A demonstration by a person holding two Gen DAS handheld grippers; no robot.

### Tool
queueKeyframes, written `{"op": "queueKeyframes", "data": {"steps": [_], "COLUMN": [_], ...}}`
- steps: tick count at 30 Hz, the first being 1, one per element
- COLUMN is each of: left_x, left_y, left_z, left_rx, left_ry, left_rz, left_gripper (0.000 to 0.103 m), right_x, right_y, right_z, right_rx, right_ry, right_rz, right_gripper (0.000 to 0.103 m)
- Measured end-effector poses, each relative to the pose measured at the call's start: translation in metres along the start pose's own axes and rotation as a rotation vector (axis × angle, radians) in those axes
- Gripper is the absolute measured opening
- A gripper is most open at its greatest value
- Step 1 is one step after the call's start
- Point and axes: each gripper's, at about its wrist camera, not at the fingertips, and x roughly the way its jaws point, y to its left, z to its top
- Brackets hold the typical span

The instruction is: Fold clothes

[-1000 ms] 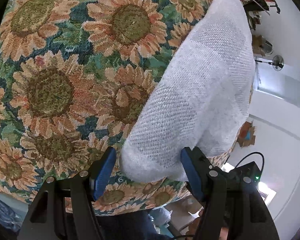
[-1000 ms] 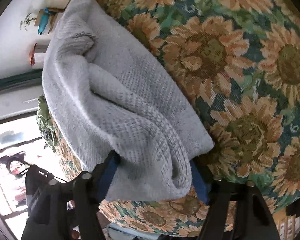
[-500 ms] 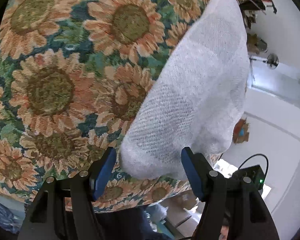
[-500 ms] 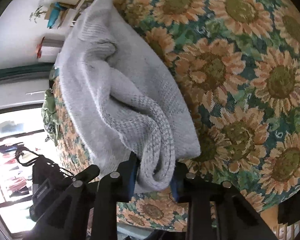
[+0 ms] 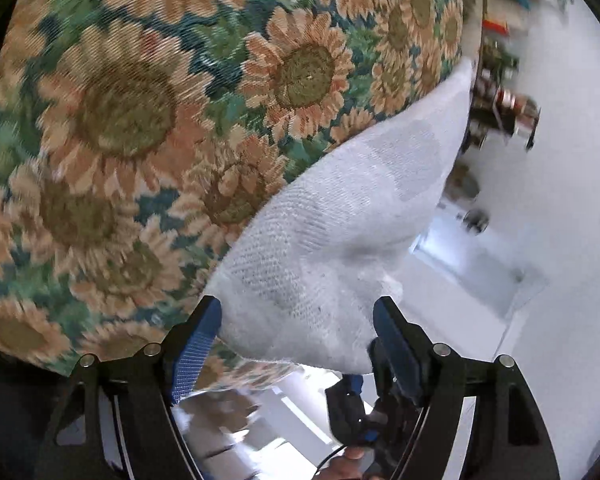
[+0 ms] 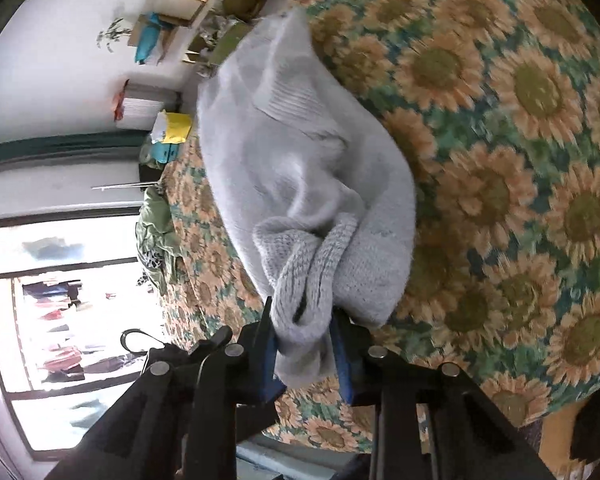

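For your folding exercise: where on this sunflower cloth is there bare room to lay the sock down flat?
Free: the sunflower cloth right of the sock, out to its edge. Crowded: left of the sock, near the green bundle and the cluttered shelf.

We see our left gripper (image 5: 296,336) from behind, its two black arms reaching forward with the jaws standing wide apart, having just opened further. Pale knit cloth lies between the blue pads (image 5: 192,354), and neither pad presses on it. Our right gripper (image 6: 306,344) tilts downward with its jaws drawn close together, pinching a bunched fold of the same cloth between both pads. Below the left jaws, a fingertip (image 5: 350,454) shows on a handle.
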Motion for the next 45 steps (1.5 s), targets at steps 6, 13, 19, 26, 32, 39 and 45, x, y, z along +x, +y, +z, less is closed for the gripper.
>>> {"op": "queueKeyframes", "data": {"steps": [6, 13, 19, 26, 32, 39, 45], "left_x": [0.022, 0.024, 0.058, 0.074, 0.113, 0.097, 0.078], "left_y": [0.004, 0.038, 0.031, -0.001, -0.028, -0.019, 0.0], "left_z": [-0.018, -0.018, -0.023, -0.039, -0.045, -0.01, -0.004], "left_rx": [-0.166, -0.189, -0.169, -0.055, -0.032, -0.01, -0.004], "left_ry": [-0.088, -0.075, -0.088, -0.066, -0.046, -0.033, -0.025], "left_rz": [-0.019, -0.018, 0.017, 0.051, 0.064, 0.06, 0.045], "left_gripper": [0.079, 0.079, 0.074, 0.048, 0.048, 0.048, 0.048], "right_x": [0.008, 0.015, 0.02, 0.014, 0.032, 0.061, 0.084], "right_y": [0.02, 0.016, 0.019, -0.013, -0.041, -0.046, -0.054], "right_z": [0.014, 0.029, 0.033, -0.003, -0.026, -0.019, -0.023], "right_rx": [-0.028, -0.04, -0.073, -0.049, 0.071, 0.201, 0.271], "right_ry": [-0.01, 0.024, 0.047, 0.108, 0.154, 0.106, 0.12], "right_rz": [0.027, 0.017, 0.008, -0.04, 0.038, 0.139, 0.132], "right_gripper": [0.023, 0.021, 0.022, 0.064, 0.076, 0.082, 0.075]}}
